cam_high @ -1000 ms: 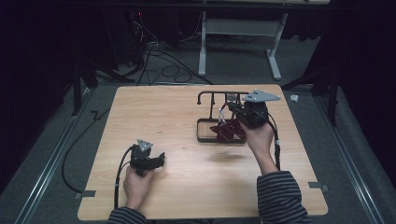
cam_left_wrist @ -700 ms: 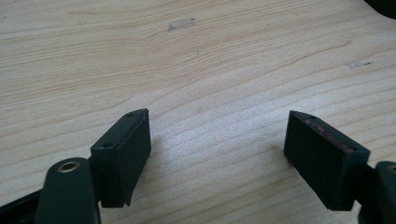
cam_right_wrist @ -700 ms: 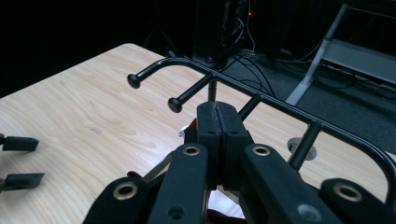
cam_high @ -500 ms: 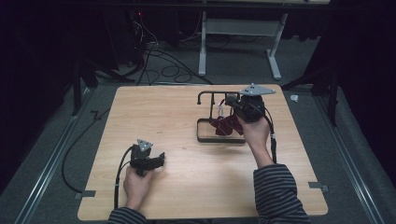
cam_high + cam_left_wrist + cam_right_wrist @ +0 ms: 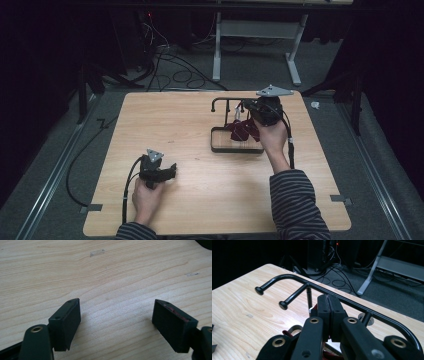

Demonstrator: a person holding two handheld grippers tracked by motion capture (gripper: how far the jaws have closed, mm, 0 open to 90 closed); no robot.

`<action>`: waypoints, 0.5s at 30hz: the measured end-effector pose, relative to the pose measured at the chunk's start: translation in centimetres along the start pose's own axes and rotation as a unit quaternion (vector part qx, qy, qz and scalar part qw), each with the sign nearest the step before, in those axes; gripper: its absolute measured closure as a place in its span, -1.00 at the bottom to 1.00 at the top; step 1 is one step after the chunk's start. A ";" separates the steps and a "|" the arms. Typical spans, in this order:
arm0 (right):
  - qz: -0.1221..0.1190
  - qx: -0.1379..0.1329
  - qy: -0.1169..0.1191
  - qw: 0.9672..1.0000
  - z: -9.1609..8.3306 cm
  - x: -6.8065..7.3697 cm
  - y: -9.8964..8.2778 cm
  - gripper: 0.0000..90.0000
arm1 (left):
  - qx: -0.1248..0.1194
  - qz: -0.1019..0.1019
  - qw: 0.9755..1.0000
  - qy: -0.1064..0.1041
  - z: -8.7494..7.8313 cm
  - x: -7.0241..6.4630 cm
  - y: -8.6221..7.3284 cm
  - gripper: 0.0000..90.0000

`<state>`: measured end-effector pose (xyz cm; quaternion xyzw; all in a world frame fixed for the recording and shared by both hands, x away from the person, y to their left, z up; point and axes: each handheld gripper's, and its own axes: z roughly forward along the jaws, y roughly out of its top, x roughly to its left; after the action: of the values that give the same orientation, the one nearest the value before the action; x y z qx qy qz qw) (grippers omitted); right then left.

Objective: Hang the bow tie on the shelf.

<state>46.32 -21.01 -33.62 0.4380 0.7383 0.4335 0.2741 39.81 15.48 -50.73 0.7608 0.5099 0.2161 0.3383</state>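
Note:
A black metal rack [image 5: 220,101] with hook arms stands on its flat framed base [image 5: 236,149] at the table's far right. My right gripper [image 5: 244,108] hovers at the rack's top bar [image 5: 294,277], with a dark red patterned cloth [image 5: 243,131] hanging from it over the base. Its jaws [image 5: 327,299] are pressed together, a white scrap shows at their tip and red cloth [image 5: 287,333] below them. My left gripper [image 5: 173,170] rests near the table's front left, open, with only bare wood between its pads [image 5: 65,322].
The wooden table [image 5: 165,130] ends close behind the rack. Beyond it are a dark floor with cables [image 5: 165,55] and a white desk frame [image 5: 295,60]. A striped sleeve [image 5: 295,200] comes in at the bottom right.
My right gripper has moved a little farther back and left toward the rack's top bar, lifting the red cloth with it. The left gripper has stayed put.

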 end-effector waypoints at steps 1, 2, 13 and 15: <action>0.001 0.000 -0.001 1.000 0.1 -0.1 0.0 1.00 | 0.000 0.000 1.000 0.000 0.0 0.0 0.0 -0.48; 0.004 0.003 -0.002 1.000 0.3 -0.2 -0.1 1.00 | 0.000 0.000 1.000 0.000 0.0 0.0 0.0 -0.48; 0.009 0.012 -0.005 1.000 0.8 -0.4 -0.3 0.93 | -0.001 0.000 1.000 0.000 0.0 0.0 0.0 -0.48; 0.009 0.013 -0.005 1.000 0.8 -0.5 -0.3 0.91 | -0.001 0.000 1.000 0.000 0.0 0.0 0.0 -0.48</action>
<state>47.02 -21.18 -34.27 0.4505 0.7384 0.4243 0.2681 39.81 15.47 -50.74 0.7606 0.5098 0.2166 0.3386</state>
